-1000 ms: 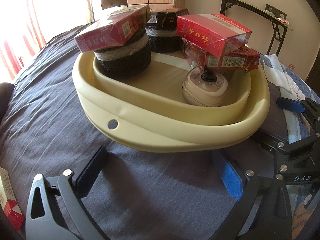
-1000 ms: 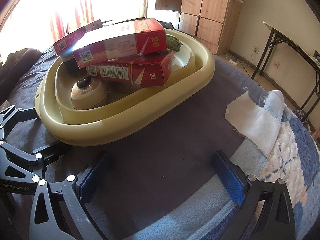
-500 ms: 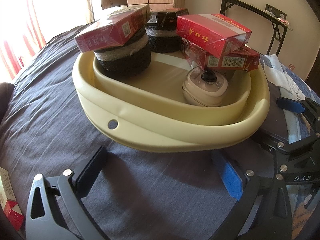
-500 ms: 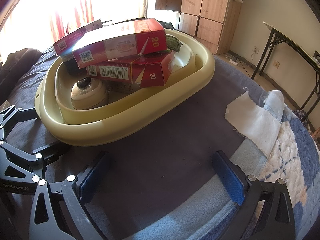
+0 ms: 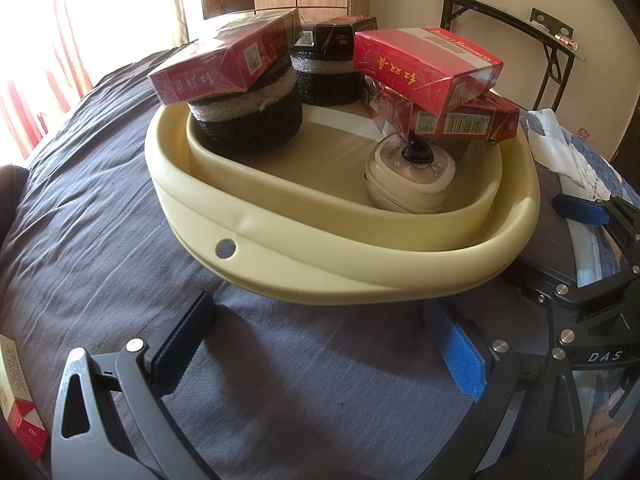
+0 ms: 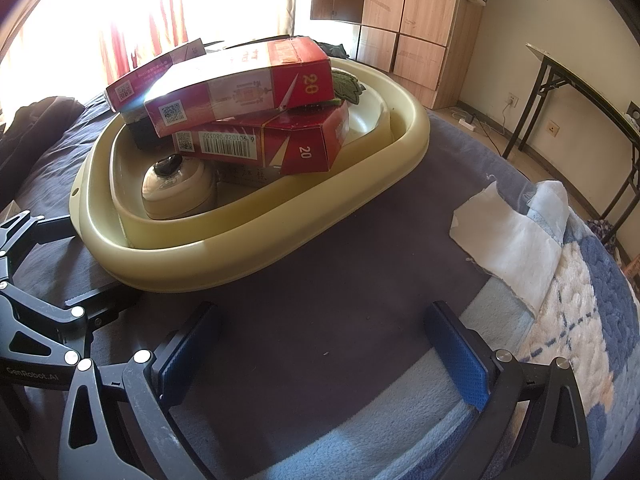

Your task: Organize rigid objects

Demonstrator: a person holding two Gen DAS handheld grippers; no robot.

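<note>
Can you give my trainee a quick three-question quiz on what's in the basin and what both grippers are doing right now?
1. True or false: the left gripper is shut on a red carton.
2. What lies on the floor of the cream basin below the two stacked red cartons?
A. a cream rounded device with a black knob
B. a glass jar
C. a folded towel
3. Fill in: the red carton at the basin's left rests on a black foam ____.

Key
1. False. Both it and the right gripper are open, empty, over the dark bedsheet.
2. A, the cream device.
3. Roll: the foam roll.
</note>
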